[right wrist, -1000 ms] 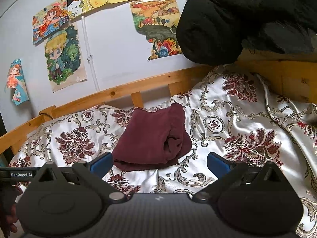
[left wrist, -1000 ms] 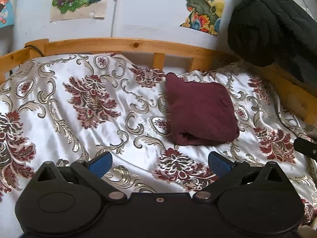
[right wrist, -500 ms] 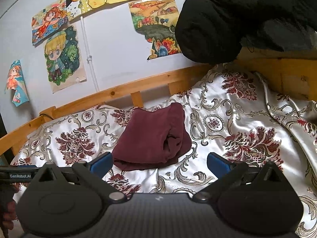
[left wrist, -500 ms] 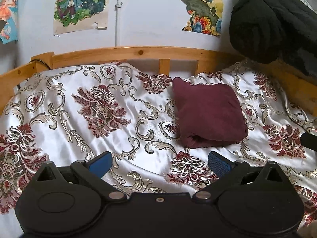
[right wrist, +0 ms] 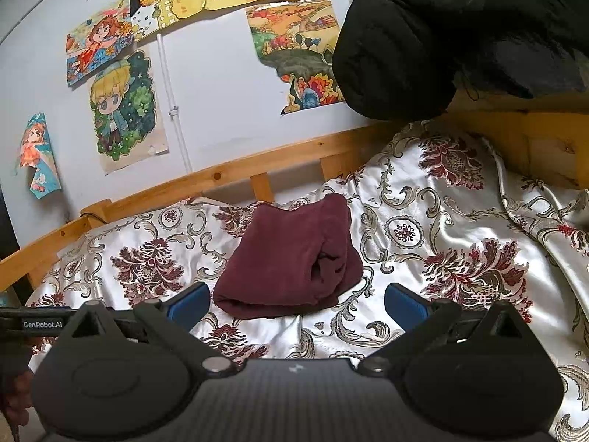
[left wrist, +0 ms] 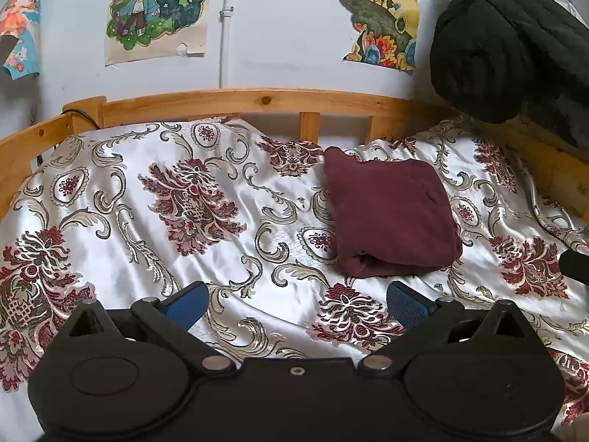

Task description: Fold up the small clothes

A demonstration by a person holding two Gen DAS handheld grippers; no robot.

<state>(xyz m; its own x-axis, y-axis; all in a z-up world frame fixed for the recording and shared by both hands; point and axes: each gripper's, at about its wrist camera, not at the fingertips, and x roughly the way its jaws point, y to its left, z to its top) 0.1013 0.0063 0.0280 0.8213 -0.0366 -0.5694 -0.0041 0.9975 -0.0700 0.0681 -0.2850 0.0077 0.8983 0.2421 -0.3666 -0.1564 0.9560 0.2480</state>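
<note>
Bed surface: a glossy white satin bedspread (left wrist: 257,202) with maroon floral medallions and grey-gold scrollwork, lightly rippled, filling the middle of both views. Frame: a pine bed rail (left wrist: 265,101) with short slats runs across the upper middle of the left wrist view, a dark cable at its left end. Wall: pale, with a thin white conduit pipe (left wrist: 224,25) running vertically; a cartoon poster of a blond child (left wrist: 156,7) at upper left, a landscape poster (left wrist: 383,14) at upper right, and further drawings along the top of the right wrist view. Upper right corner: a bulky black quilted coat (left wrist: 489,51) overhanging the bed's edge. Task item: one folded maroon garment (left wrist: 390,213), lying flat on the bedspread right of centre in the left wrist view, centre in the right wrist view, folded edges showing at its near end. Left gripper (left wrist: 294,302): blue-padded fingers spread wide, holding nothing, above the bedspread at lower frame. Right gripper (right wrist: 294,300): likewise spread and empty, the garment just beyond it.
</note>
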